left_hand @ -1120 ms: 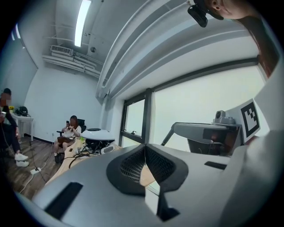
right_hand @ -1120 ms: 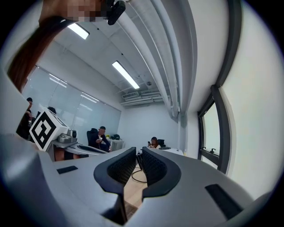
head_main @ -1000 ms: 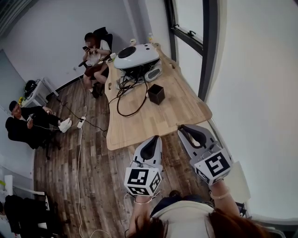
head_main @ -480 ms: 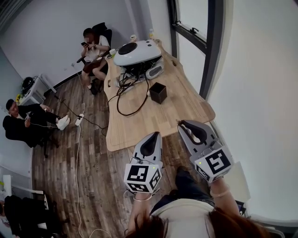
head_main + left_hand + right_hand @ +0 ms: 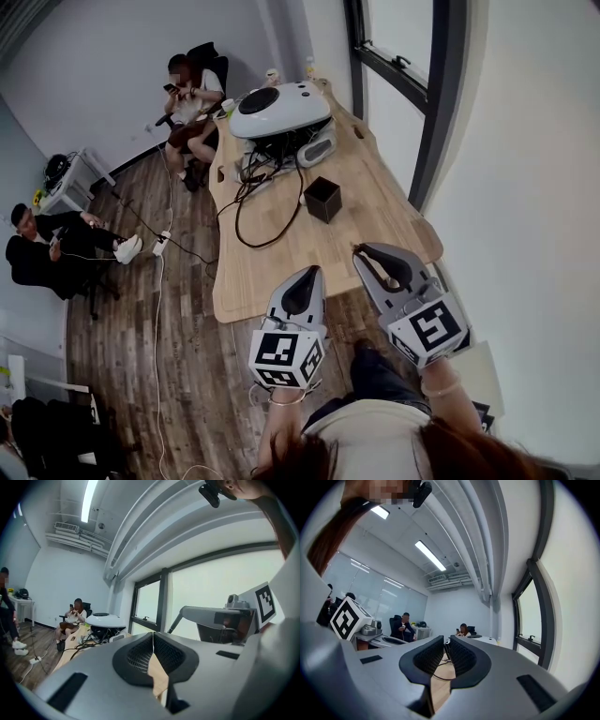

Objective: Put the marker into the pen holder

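Observation:
The black square pen holder (image 5: pixel 322 199) stands in the middle of the wooden table (image 5: pixel 281 258). Both grippers are held in the air short of the table's near edge. My left gripper (image 5: pixel 302 277) is shut with its pads touching and nothing between them (image 5: pixel 153 645). My right gripper (image 5: pixel 361 253) is shut, and a small dark and grey end of the marker (image 5: pixel 446 642) shows between its fingertips. The remainder of the marker is hidden by the jaws. The pen holder lies ahead of both grippers, well out of reach of their tips.
A white domed device (image 5: pixel 279 111) and a tangle of black cables (image 5: pixel 258 187) fill the table's far half. A window wall (image 5: pixel 412 84) runs along the right. Two people sit on chairs at the left and far end (image 5: pixel 192 94); a cord crosses the wooden floor (image 5: pixel 159 281).
The view has shifted slightly toward the table, whose near edge now sits closer to the gripper tips. Both grippers keep the same pose and stay shut.

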A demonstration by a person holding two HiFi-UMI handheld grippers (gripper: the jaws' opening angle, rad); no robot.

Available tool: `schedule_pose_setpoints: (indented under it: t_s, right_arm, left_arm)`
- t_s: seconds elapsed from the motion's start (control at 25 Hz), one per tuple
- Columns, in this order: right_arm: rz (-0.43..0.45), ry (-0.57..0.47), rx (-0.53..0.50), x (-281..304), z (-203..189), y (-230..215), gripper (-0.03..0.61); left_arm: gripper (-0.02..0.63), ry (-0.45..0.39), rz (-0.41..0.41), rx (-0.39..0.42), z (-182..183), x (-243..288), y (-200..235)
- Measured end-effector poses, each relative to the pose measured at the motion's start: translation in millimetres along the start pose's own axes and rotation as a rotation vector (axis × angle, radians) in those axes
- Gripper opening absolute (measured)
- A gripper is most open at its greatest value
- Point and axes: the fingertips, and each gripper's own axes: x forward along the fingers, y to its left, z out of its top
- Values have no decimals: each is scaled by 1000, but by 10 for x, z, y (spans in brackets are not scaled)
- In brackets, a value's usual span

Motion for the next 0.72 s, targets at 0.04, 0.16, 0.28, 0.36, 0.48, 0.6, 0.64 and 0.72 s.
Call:
schedule_pose_setpoints:
  t_s: [0.04,0.16,0.28,0.36,0.48,0.6,0.64,0.72]
  right_arm:
    - [5,1,2,55,-16,-53,67]
    - [17,1,6,213,-57,-227,69]
    - [29,-3,12,365,-84,-400,67]
    - [36,-2,13,462,-102,-514,69]
    - [50,-2,12,613,-132,-685,67]
    - [74,5,12,763,-178,-845,67]
    - [82,7,10,810,-188,-893,69]
    - [98,8,4,899,-196,-986,67]
  left_arm:
    - [20,2,4,-1,3,75,35]
    - [20,5,11,1,18,310,116]
    - [20,8,20,3,45,523,193]
    - [20,9,28,2,63,657,250]
    - [20,9,44,-3,80,857,346]
    - [20,11,68,-10,86,1049,438]
    - [20,11,75,-11,94,1107,463]
    - [20,9,88,-13,114,1217,506]
